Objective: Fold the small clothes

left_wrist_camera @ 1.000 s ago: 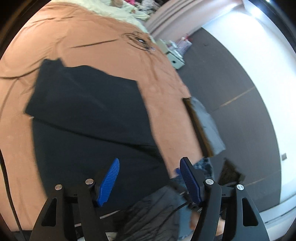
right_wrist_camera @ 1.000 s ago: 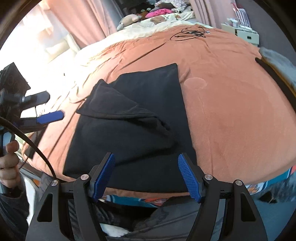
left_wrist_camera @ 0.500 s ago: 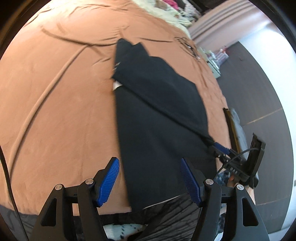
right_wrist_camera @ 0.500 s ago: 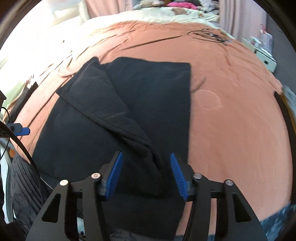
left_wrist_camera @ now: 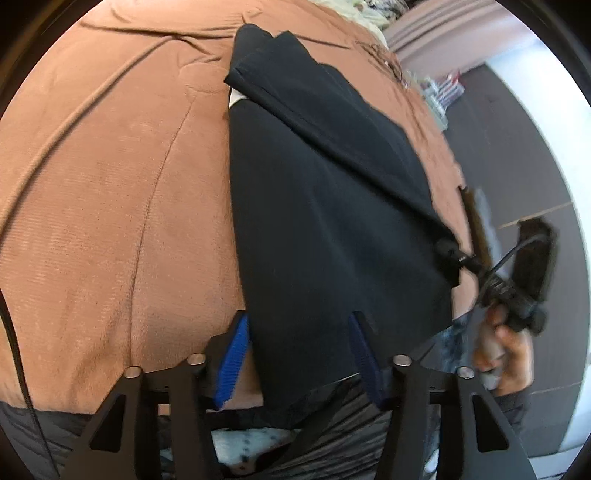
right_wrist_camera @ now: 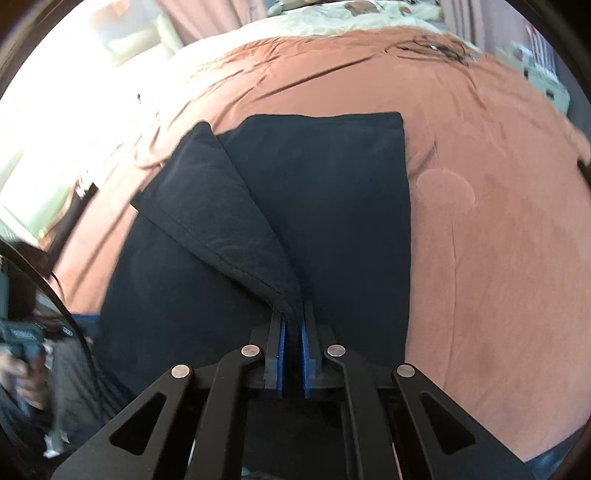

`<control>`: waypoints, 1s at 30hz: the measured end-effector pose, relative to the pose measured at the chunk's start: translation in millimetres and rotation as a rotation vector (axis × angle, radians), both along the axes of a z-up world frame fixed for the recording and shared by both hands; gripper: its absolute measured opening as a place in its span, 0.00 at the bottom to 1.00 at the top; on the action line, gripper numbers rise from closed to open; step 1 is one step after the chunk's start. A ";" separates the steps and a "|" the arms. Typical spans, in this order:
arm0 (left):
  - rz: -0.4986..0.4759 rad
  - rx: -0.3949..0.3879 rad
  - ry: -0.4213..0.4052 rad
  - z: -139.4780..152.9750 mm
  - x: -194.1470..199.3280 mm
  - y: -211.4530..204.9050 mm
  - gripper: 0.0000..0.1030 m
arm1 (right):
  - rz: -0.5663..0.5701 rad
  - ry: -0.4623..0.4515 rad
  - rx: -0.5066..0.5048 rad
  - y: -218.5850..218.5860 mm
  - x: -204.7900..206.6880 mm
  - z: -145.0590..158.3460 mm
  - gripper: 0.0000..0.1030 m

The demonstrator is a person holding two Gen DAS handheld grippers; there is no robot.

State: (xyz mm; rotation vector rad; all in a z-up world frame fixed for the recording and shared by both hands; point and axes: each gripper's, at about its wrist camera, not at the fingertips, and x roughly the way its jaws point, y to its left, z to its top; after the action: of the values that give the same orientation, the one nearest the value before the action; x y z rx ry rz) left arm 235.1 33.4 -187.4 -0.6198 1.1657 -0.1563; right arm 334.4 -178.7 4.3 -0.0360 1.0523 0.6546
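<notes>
Right gripper [right_wrist_camera: 291, 332]: fingers have just come together, from wide apart a second ago, and now pinch the near tip of the folded-over flap of the black fabric garment [right_wrist_camera: 314, 206], low centre of the right wrist frame. Fabric is bunched between the blue pads. My reading: the right side has its grip.

Left gripper [left_wrist_camera: 299, 354]: fingers are closing, about half open, no firm pinch yet. The garment's near left corner lies between them at the bottom centre of the left wrist frame. The left pad sits at the cloth's edge, over the bed cover; the right pad is over the black cloth. This gripper has dropped closer to the corner than a second ago. Judgement: once this corner is held, the next fold can start.

Garment: lies flat on the rust-orange bed cover [left_wrist_camera: 110, 192], 1 flap turned diagonally across it, filling the middle of both frames. A person's hand [left_wrist_camera: 506, 347] holds the right gripper's handle at the right edge.

Room: pale bedding [right_wrist_camera: 332, 22] and pink curtains in the upper part of the right wrist frame, dark floor [left_wrist_camera: 517, 155] and white wall at the right of the left wrist frame. Background details are blurred.
</notes>
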 end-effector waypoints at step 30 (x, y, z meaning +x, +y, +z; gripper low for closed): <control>-0.064 0.072 -0.025 9.8 6.6 -3.4 0.12 | -0.122 0.042 0.003 -48.1 -30.3 12.0 0.02</control>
State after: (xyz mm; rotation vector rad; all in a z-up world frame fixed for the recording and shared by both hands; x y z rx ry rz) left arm 241.7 30.1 -177.6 -0.5160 1.1628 -0.1756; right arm 304.0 -226.9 16.2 0.0446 1.0847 0.5479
